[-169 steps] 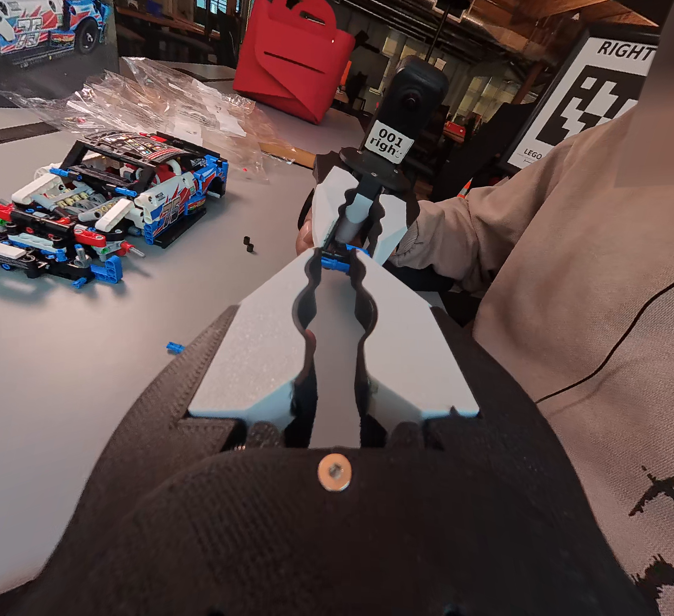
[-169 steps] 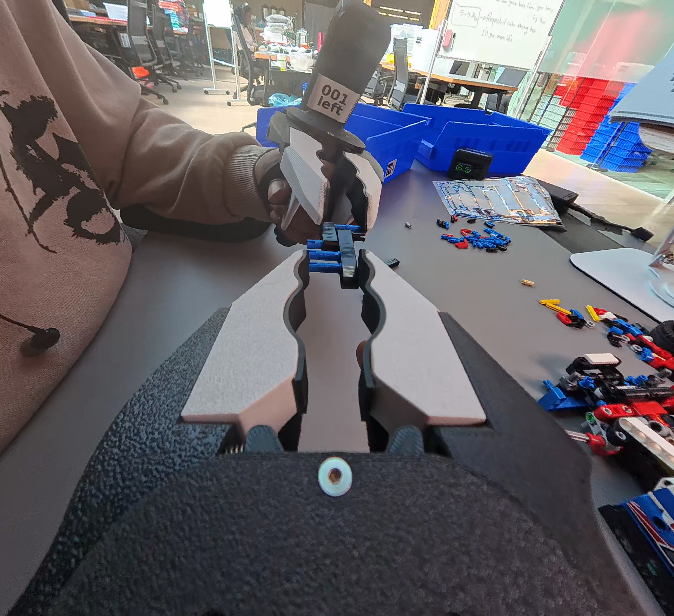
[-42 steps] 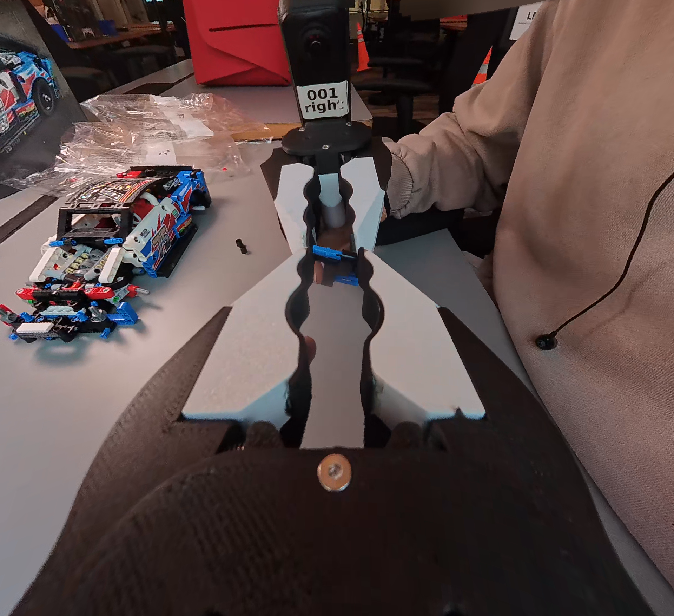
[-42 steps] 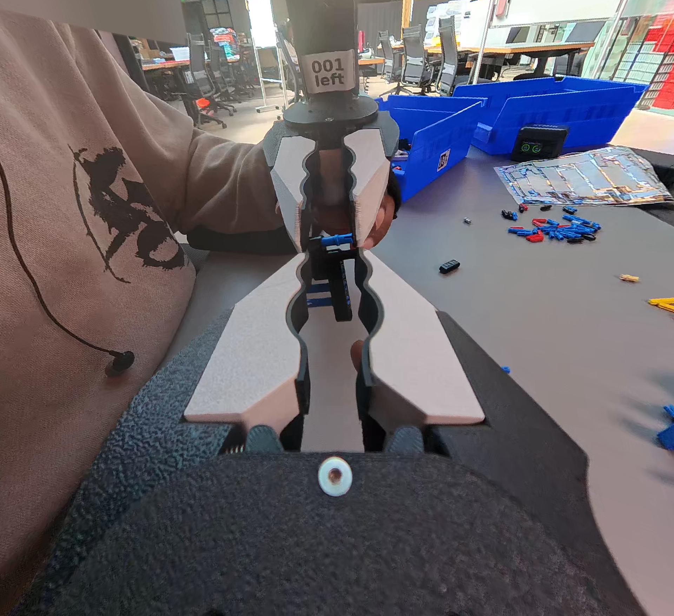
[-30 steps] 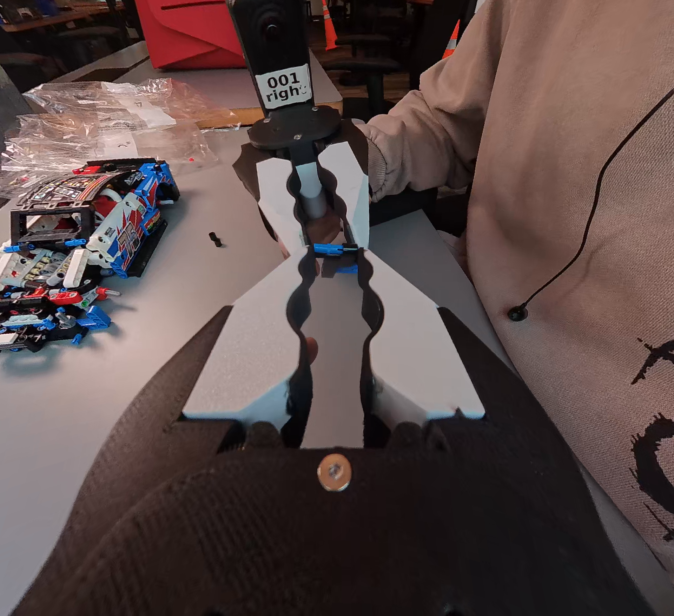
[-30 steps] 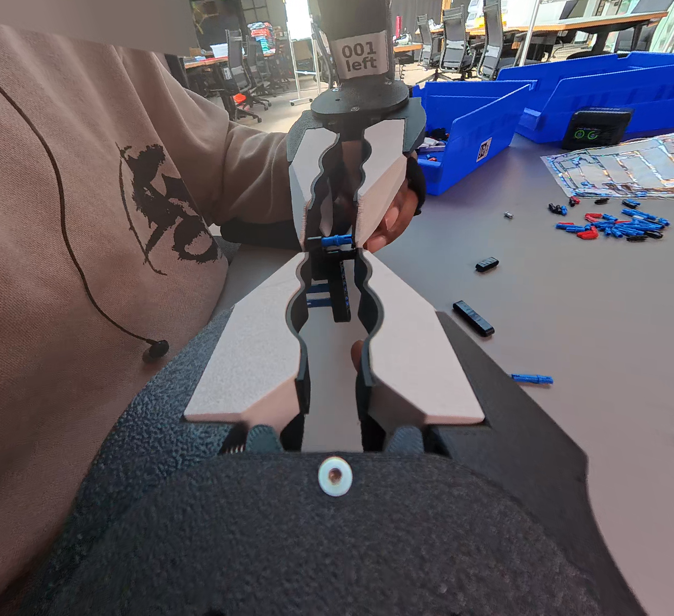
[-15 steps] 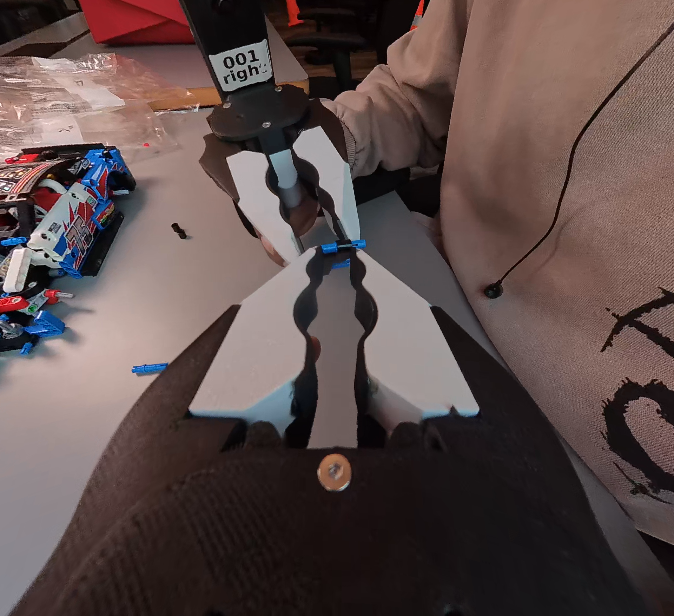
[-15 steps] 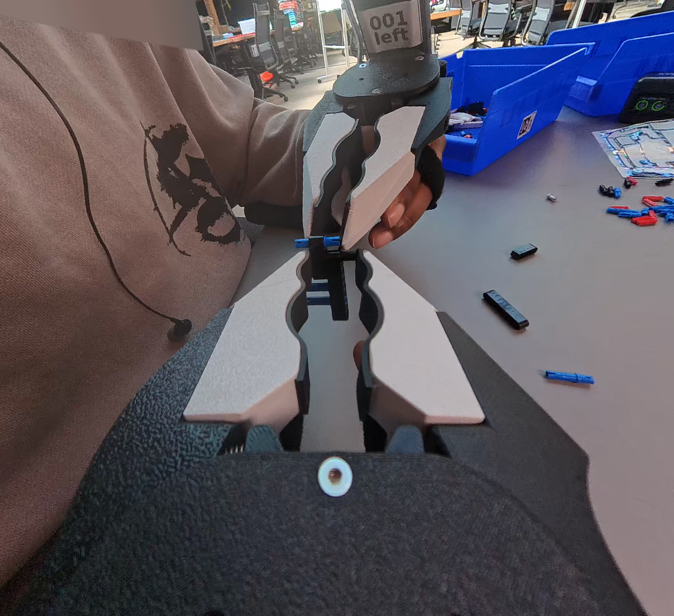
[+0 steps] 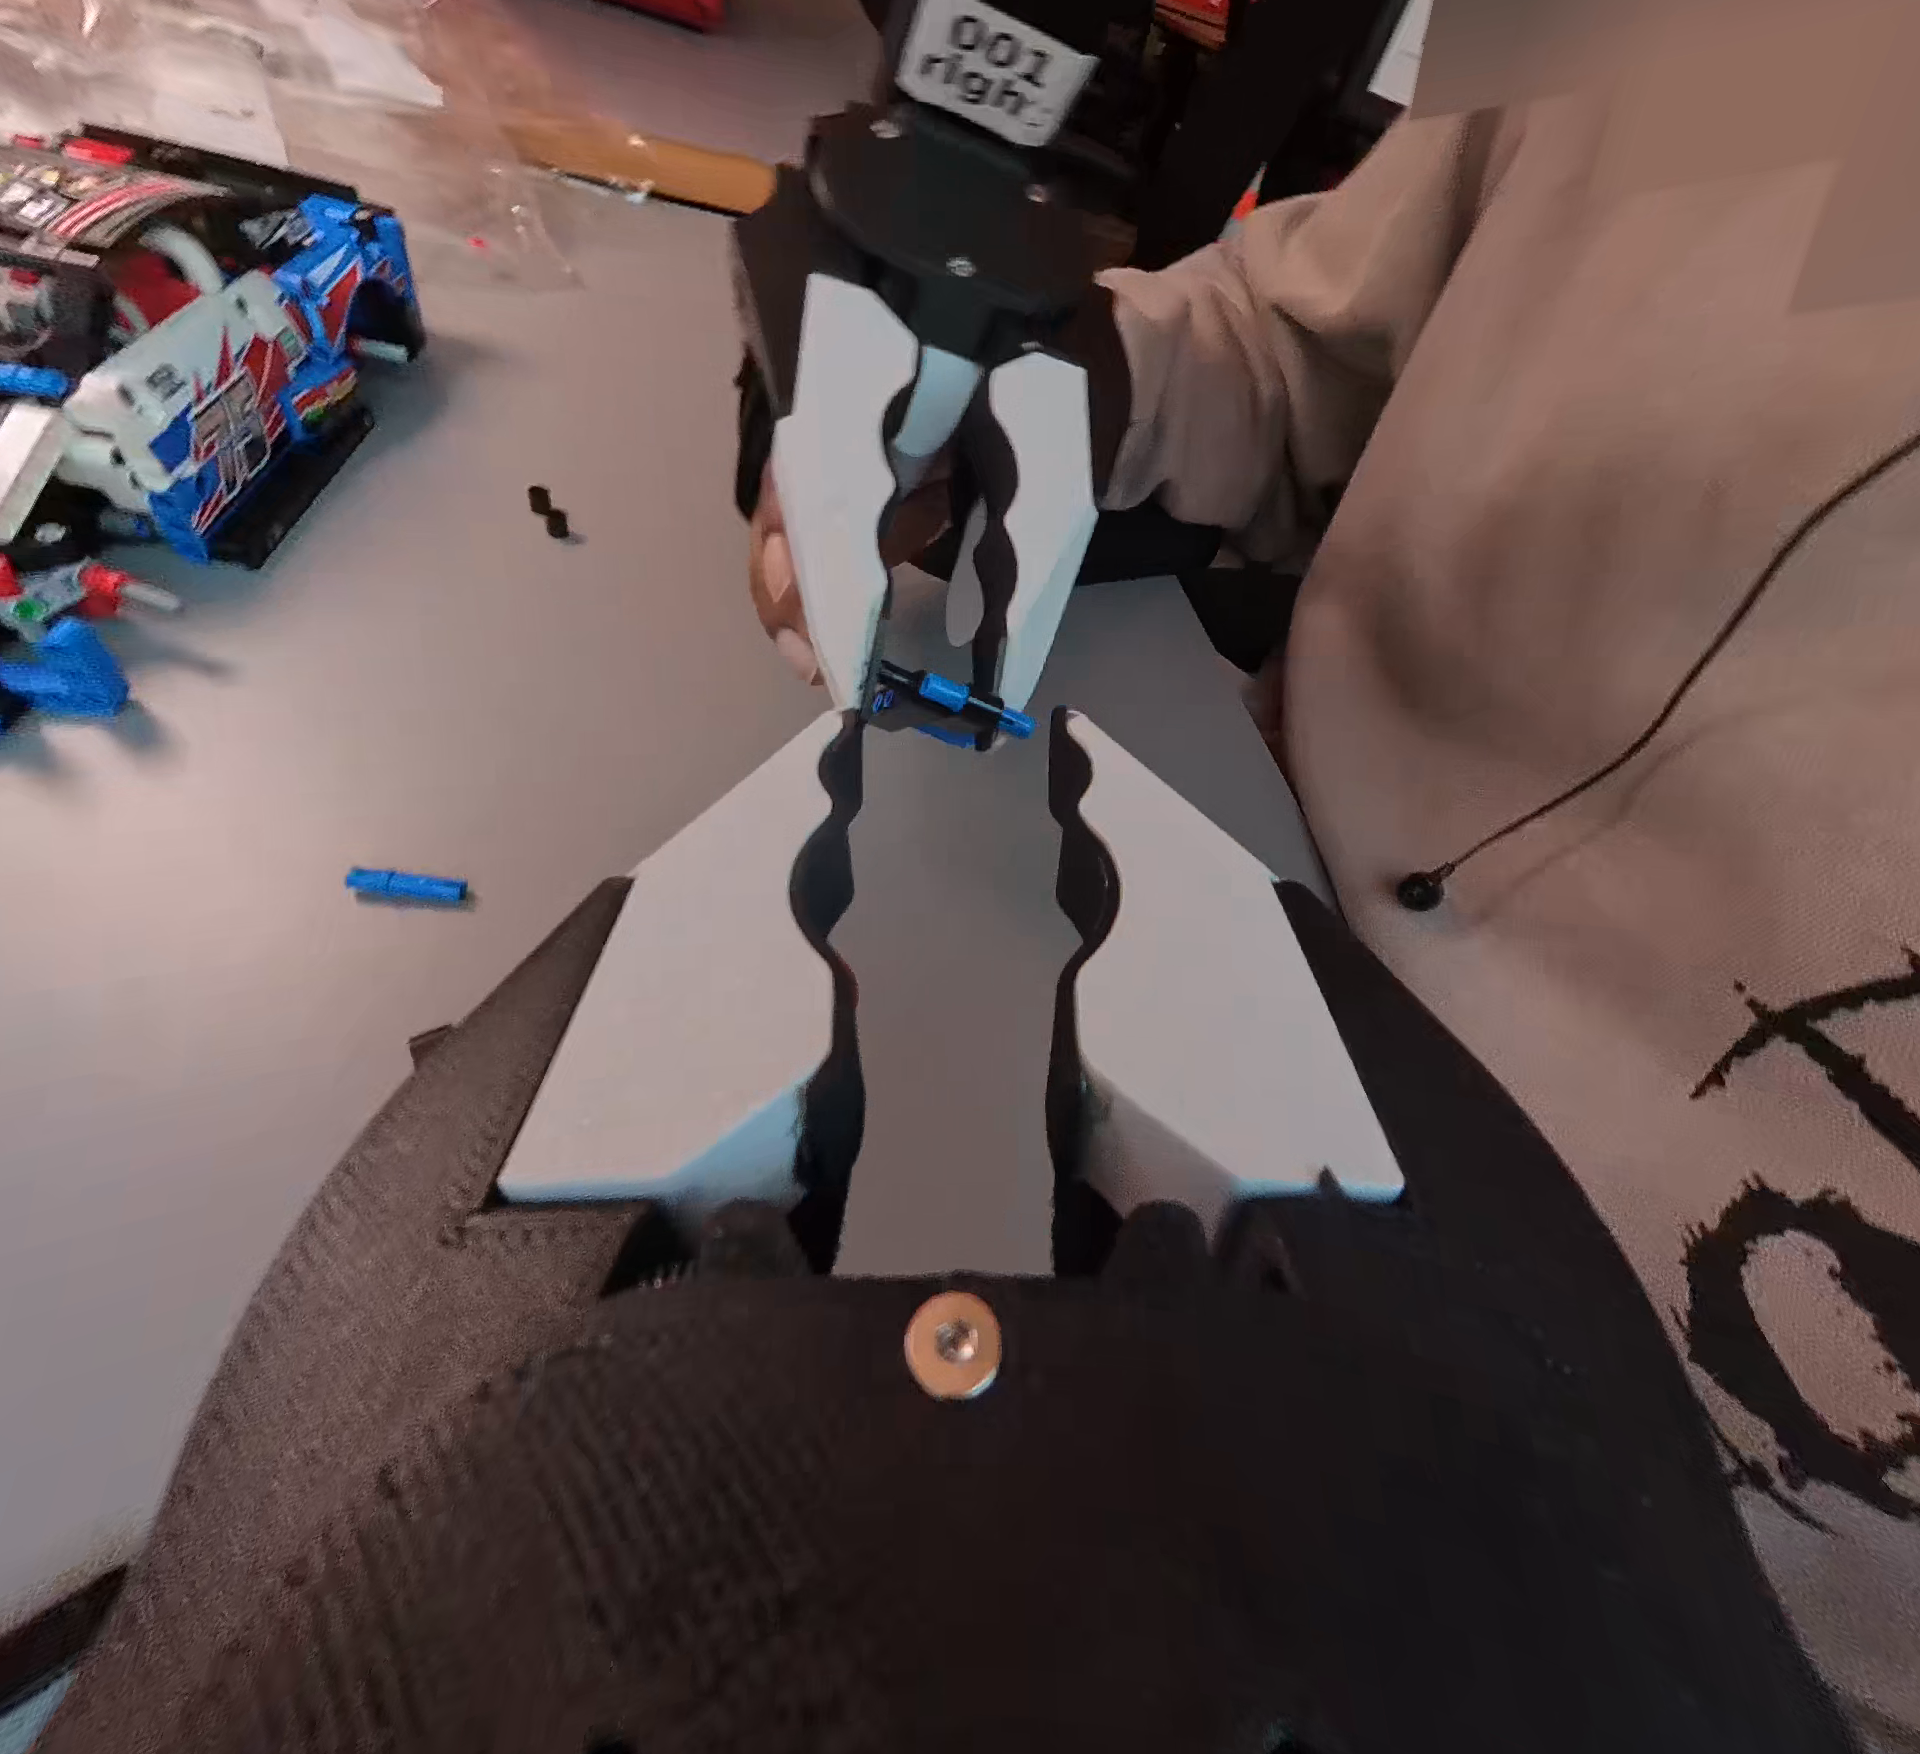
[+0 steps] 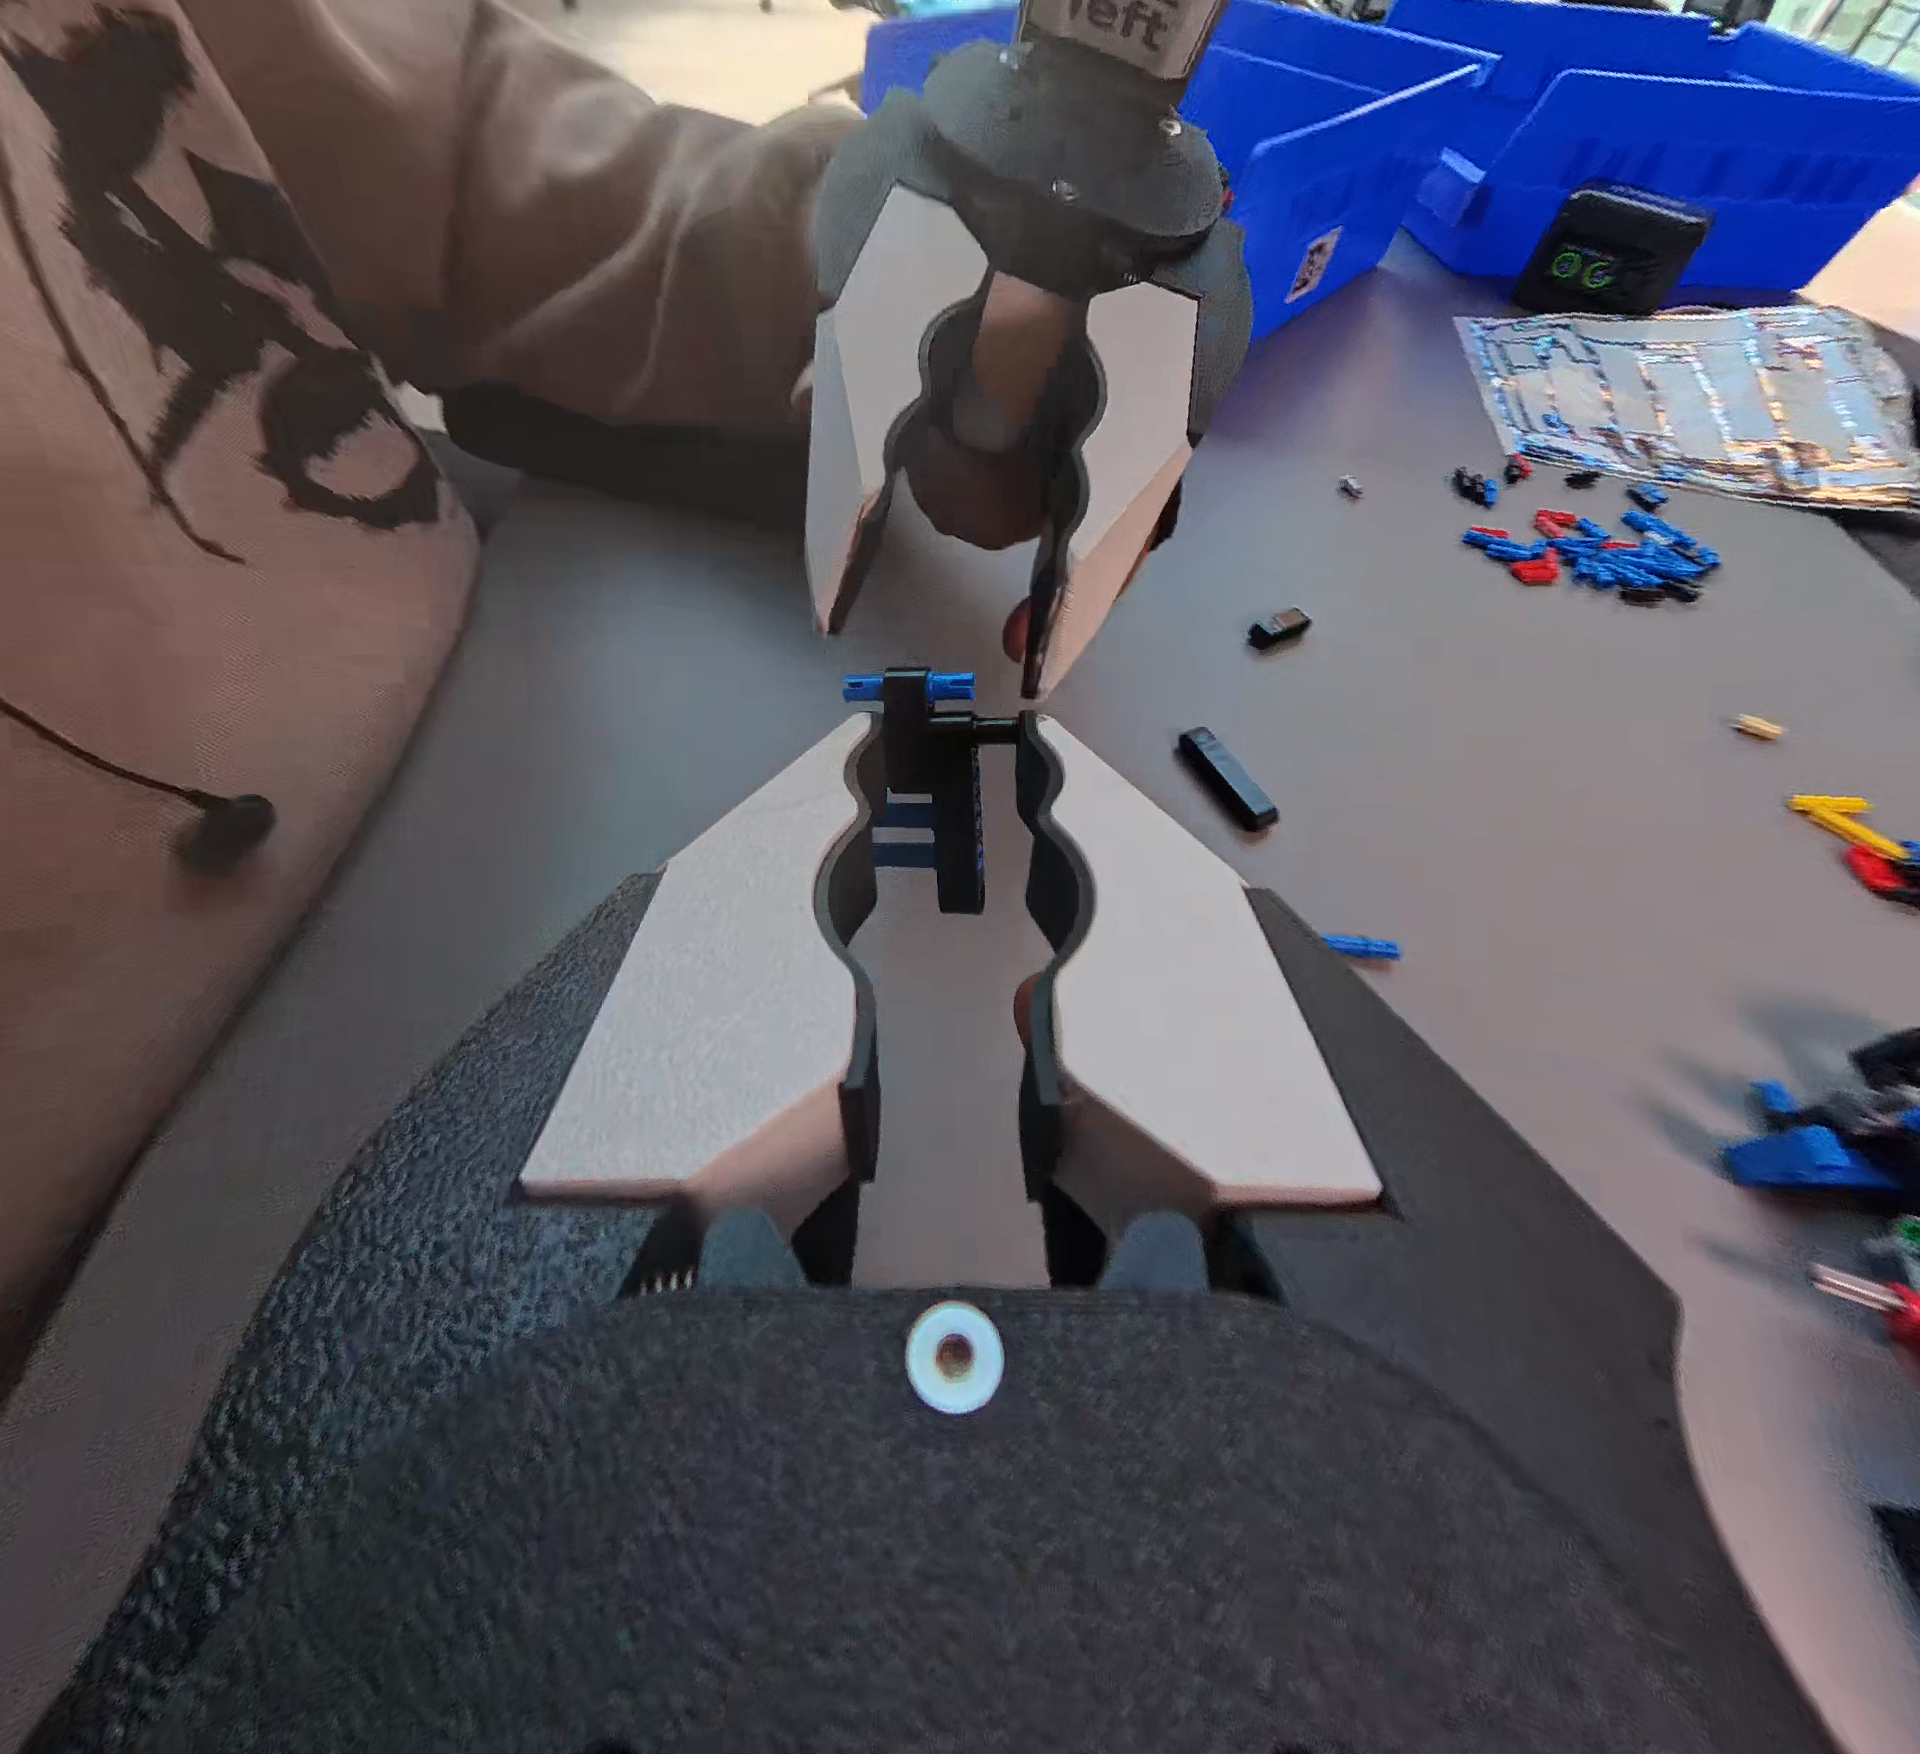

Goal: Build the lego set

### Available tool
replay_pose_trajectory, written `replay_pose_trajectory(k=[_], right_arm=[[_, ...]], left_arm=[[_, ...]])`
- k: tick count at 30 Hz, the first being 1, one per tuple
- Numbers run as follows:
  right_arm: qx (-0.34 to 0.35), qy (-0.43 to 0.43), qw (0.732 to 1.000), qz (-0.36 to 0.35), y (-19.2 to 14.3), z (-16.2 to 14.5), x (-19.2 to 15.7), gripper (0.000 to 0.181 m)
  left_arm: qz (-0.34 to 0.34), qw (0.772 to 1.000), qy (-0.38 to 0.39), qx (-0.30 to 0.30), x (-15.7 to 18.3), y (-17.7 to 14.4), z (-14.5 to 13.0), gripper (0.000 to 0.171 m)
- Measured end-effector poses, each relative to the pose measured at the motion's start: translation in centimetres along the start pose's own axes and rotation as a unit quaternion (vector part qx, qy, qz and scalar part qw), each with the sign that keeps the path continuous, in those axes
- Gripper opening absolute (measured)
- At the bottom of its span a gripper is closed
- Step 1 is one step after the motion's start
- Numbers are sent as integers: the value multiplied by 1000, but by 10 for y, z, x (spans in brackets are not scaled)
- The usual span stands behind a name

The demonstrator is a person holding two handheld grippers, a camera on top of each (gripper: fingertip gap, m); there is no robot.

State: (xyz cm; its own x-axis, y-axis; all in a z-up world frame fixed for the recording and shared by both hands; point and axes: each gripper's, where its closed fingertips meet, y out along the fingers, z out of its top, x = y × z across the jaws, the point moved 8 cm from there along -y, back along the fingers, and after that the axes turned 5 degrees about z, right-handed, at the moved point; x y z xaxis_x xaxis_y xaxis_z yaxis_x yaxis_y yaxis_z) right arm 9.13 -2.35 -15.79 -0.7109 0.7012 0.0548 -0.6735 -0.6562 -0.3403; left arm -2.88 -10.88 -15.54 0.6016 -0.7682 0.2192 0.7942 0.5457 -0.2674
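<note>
My right gripper (image 10: 943, 725) is shut on a small black and blue Lego assembly (image 10: 925, 790) and holds it above the grey table (image 10: 1455, 769). A blue pin (image 10: 906, 688) sticks through the assembly's top end. My left gripper (image 9: 956, 719) faces it tip to tip, open and empty, its fingers just clear of the pin. In the left wrist view the assembly (image 9: 940, 694) sits between the right gripper's (image 9: 933, 712) fingers. In the right wrist view the left gripper (image 10: 930, 650) hangs open just beyond the assembly.
A partly built blue, white and red Lego car (image 9: 218, 395) stands at the left, with a loose blue pin (image 9: 405, 885) and a small black piece (image 9: 549, 511) nearby. A black beam (image 10: 1226, 777), a pile of small pieces (image 10: 1600, 551), a sticker sheet (image 10: 1683, 405) and blue bins (image 10: 1558, 135) lie to the right. Left and right tips are no more than a few centimetres apart.
My left gripper has opened and let go of the blue pin, which stays in the assembly. The right gripper still holds the assembly. Both views have swung a little.
</note>
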Motion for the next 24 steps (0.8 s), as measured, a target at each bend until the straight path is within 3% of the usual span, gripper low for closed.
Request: replay_pose_trajectory(k=[4, 6, 8, 14, 17, 21, 24], right_arm=[[-81, -88, 988, -100, 4, -3, 2, 22], [-115, -112, 978, -133, 6, -5, 4, 22], [-141, -123, 969, -159, 6, -7, 7, 22], [-178, -154, 948, -213, 8, -10, 12, 22], [-135, -152, 958, -204, 5, -7, 13, 22], [-11, -2, 995, -96, -12, -4, 19, 43], [81, 80, 993, -23, -25, -2, 23, 35]], left_arm=[[15, 989, -144, 15, -19, 9, -5, 32], [25, 984, -177, 12, -23, 14, -8, 24], [54, 985, -165, -5, -24, 17, -11, 8], [129, 985, -114, -13, -26, 20, -10, 7], [137, 988, -65, -14, -25, 15, -6, 6], [101, 995, -16, 22, -14, 8, 4, 6], [100, 994, 10, 33, -8, 9, 8, 6]])
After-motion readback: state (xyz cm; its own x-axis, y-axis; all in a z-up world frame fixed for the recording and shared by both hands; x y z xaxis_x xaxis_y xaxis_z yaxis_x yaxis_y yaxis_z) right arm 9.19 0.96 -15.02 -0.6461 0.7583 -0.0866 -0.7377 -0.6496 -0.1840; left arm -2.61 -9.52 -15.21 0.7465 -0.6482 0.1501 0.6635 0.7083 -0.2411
